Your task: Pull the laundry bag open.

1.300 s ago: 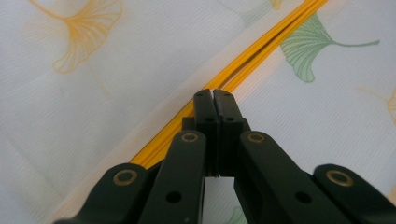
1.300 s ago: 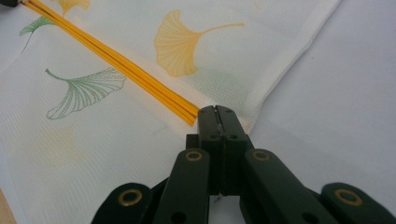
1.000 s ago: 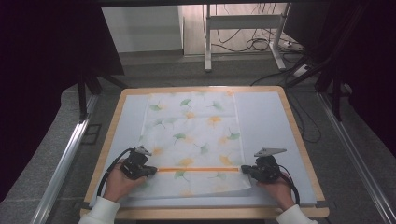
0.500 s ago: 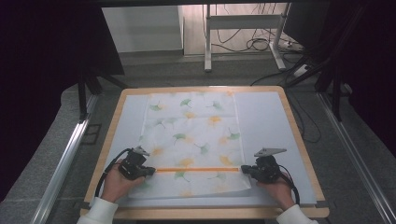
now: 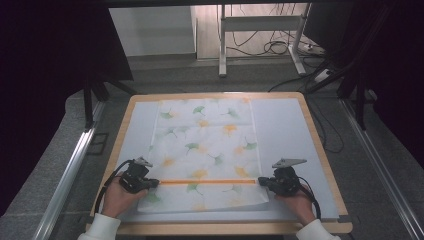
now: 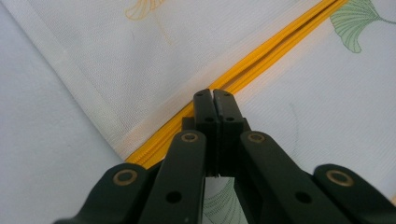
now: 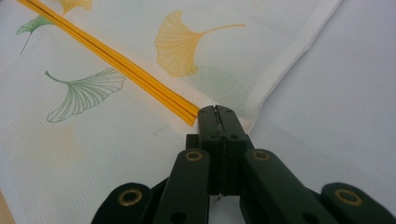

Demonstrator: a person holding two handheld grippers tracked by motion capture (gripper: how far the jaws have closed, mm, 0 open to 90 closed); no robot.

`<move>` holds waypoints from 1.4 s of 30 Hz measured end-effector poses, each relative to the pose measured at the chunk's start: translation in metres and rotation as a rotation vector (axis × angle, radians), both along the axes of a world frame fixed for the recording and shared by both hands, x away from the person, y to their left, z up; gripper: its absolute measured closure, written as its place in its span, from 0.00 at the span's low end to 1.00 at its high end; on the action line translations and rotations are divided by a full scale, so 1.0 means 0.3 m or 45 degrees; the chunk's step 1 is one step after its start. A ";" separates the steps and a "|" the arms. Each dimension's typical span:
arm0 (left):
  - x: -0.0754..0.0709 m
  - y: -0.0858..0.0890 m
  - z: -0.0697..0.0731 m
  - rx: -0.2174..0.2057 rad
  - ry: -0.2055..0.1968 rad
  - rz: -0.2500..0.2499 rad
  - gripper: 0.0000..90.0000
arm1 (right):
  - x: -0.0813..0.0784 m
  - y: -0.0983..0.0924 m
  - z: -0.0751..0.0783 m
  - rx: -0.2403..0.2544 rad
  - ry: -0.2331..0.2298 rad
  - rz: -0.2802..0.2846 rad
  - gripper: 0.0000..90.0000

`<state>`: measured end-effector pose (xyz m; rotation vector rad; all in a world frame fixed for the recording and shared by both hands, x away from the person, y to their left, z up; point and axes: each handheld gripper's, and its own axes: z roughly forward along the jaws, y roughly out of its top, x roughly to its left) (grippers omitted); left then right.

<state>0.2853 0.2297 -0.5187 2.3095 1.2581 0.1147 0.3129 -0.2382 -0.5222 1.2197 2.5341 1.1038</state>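
Ginkgo-print cloth (image 5: 207, 145) lies flat in the middle of the desk (image 5: 285, 125), long side running from the top of the high view toward the bottom, with an orange strip (image 5: 207, 181) crossing it left to right in the lower part of the frame. Left claw (image 5: 152, 183) sits at the strip's left end, lower left of the high view; in the left gripper view the left claw's jaws are pressed together right at the orange strip (image 6: 261, 65), apparently pinching the cloth edge (image 6: 154, 126) there, though what exactly sits between the tips is hidden. Right claw (image 5: 264, 182) is at the strip's right end, lower right; in the right gripper view its jaws are also closed together where the orange strip (image 7: 116, 60) ends at the cloth's hem (image 7: 289, 60). Both hands rest low on the desk behind the claws. Progress, as a judgement: both ends are gripped, so the grasp stage looks done; the cloth is otherwise spread out and unfolded, so the fold or lift along that line remains to do. Most of the work is ahead.
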 end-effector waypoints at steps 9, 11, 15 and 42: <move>-0.004 0.020 0.001 -0.004 -0.002 0.026 1.00 | 0.000 0.000 0.000 0.000 0.000 0.000 0.99; -0.006 0.029 0.000 -0.008 0.001 0.032 1.00 | 0.000 0.000 0.000 0.000 -0.001 0.000 0.99; -0.010 0.047 -0.002 -0.020 0.008 0.042 1.00 | 0.000 0.001 -0.001 0.004 -0.003 -0.004 0.99; -0.029 0.134 0.003 -0.017 -0.005 0.121 1.00 | -0.002 0.004 0.000 -0.009 -0.012 0.000 0.99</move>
